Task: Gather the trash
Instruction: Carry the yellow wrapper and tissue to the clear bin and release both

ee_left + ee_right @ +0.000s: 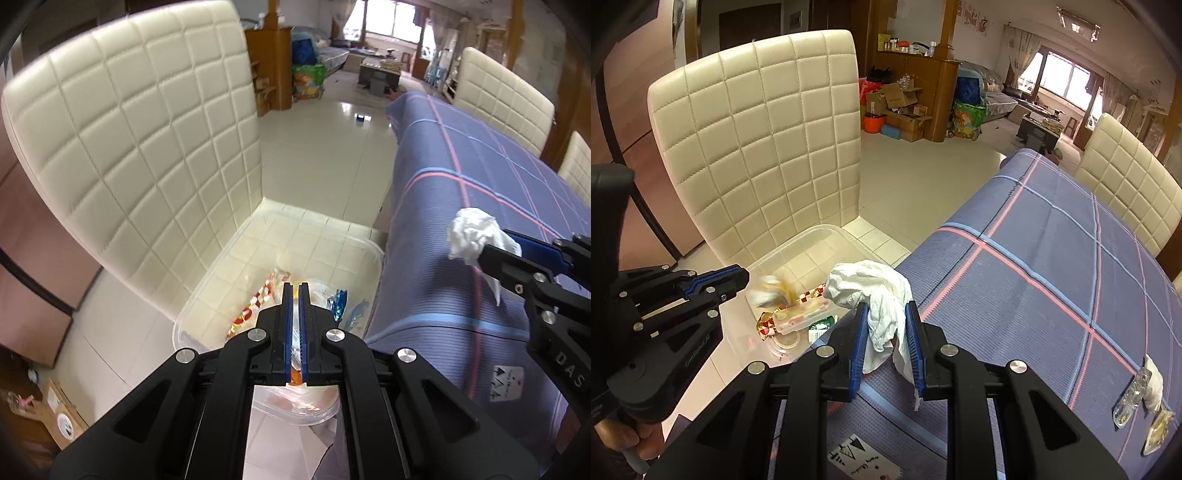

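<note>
My left gripper (294, 286) hangs over a clear plastic bin (369, 243) on a chair seat, its jaws shut to a thin slit with nothing pinched at the tips. In the right wrist view a blurred yellow and white scrap (772, 291) sits just off the left gripper (742, 275), above the bin (812, 230). Inside lie a red-and-white checked wrapper (258, 301), a blue wrapper (340, 301) and a clear box (801, 317). My right gripper (886, 304) is shut on a crumpled white tissue (871, 284) over the table's near corner; the left view shows the tissue (472, 232) too.
The bin rests on a cream quilted chair (757, 129) beside the table with its blue plaid cloth (1052, 258). More trash, a clear wrapper and scraps (1137, 391), lies at the table's right. Another cream chair (1126, 181) stands behind. A hand (620, 435) grips the left handle.
</note>
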`<state>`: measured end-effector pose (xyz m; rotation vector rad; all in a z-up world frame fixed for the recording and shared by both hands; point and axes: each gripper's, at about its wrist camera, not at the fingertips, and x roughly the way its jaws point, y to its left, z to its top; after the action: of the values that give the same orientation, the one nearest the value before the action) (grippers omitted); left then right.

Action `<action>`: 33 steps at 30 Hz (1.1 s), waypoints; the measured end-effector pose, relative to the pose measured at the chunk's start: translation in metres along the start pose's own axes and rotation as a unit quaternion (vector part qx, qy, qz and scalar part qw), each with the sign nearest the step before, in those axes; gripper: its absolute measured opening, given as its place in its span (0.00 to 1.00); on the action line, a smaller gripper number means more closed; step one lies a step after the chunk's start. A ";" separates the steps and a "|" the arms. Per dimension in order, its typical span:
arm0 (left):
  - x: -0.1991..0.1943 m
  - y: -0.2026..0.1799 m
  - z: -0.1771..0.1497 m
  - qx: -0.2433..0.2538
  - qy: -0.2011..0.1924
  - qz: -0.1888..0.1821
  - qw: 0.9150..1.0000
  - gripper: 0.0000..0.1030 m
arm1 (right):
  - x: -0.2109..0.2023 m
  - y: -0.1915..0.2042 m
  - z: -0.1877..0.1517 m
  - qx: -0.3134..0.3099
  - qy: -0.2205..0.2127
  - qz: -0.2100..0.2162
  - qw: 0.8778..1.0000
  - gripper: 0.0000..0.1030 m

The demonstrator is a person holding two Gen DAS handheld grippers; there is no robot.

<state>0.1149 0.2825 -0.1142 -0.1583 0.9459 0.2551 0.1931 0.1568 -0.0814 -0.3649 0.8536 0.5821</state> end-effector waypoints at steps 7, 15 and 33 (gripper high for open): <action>0.017 0.014 -0.009 -0.019 0.018 0.010 1.000 0.05 | 0.014 0.007 0.003 -0.005 0.012 0.001 1.000 0.20; 0.016 0.036 -0.017 -0.043 0.017 0.018 0.999 0.05 | 0.022 0.022 0.006 -0.016 0.017 0.008 1.000 0.20; -0.015 0.080 -0.029 -0.098 -0.048 0.053 0.993 0.97 | 0.023 0.048 0.011 -0.035 0.025 0.037 0.998 0.33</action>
<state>0.0611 0.3496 -0.1209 -0.2735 0.8335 0.4501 0.1818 0.2077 -0.0962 -0.4132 0.8987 0.6747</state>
